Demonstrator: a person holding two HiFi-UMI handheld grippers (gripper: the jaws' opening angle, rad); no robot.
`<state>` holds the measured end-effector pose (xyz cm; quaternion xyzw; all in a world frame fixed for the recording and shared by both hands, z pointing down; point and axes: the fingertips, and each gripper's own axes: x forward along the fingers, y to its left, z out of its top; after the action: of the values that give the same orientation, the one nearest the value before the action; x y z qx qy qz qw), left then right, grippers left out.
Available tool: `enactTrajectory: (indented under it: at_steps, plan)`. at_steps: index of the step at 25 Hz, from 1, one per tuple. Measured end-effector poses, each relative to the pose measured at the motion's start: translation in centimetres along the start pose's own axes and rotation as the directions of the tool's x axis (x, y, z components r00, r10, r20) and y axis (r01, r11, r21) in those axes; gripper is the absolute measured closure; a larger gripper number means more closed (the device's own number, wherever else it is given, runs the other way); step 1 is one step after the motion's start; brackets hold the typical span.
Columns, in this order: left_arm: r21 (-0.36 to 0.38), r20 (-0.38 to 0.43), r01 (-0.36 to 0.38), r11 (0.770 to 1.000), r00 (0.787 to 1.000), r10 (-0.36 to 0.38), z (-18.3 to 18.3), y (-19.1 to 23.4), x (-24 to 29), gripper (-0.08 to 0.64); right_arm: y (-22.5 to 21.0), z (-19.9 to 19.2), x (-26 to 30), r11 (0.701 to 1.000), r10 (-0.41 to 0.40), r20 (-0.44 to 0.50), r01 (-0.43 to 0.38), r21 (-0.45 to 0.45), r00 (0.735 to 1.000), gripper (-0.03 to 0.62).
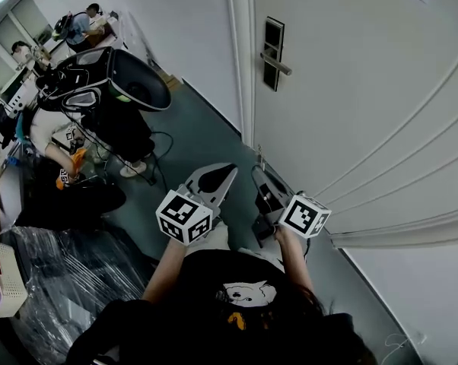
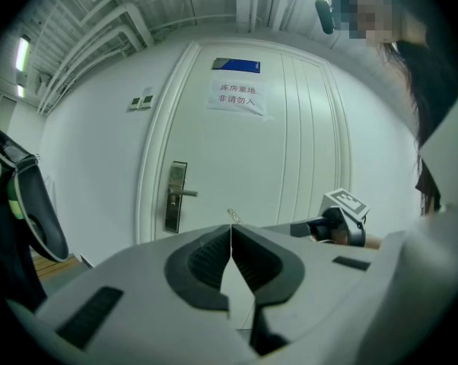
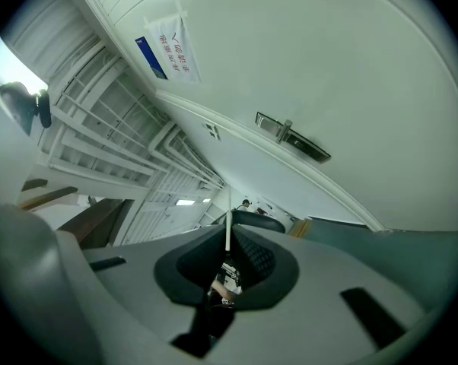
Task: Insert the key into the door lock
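Observation:
The white door [image 1: 351, 90] stands to my right, with a dark lock plate and lever handle [image 1: 273, 55], which also show in the left gripper view [image 2: 175, 196] and the right gripper view [image 3: 290, 137]. My right gripper [image 1: 254, 172] is shut on a small metal key [image 1: 259, 157], well below the lock and apart from it. In the right gripper view the key [image 3: 228, 211] shows edge-on between the closed jaws [image 3: 228, 234]. My left gripper [image 1: 230, 170] is beside it, shut and holding nothing [image 2: 230, 230]. The key's tip [image 2: 233, 216] peeks above its jaws.
A paper notice [image 2: 238, 97] hangs high on the door. Behind me to the left are a black chair [image 1: 130, 82], people at desks, cables on the green floor [image 1: 191, 128], a plastic-wrapped bundle [image 1: 62, 272] and a white box [image 1: 4, 276].

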<state>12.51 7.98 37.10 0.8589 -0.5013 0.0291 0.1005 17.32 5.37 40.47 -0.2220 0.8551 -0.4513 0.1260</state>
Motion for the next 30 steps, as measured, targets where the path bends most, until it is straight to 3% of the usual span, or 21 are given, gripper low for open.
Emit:
enactTrajectory:
  at_steps: [12,30]
  plan:
    - [-0.006,-0.039,0.059,0.998,0.997,-0.059,-0.8,6.7,5.8,0.551,-5.5,2.9,6.0,0.996,-0.072,0.031,0.07,0.05,0.997,0.572]
    - [-0.053,-0.047,0.173,0.984,0.983,-0.175,1.0,21.8,7.0,0.551,-6.7,3.4,20.4,0.981,-0.178,0.078,0.171,0.086,0.981,0.572]
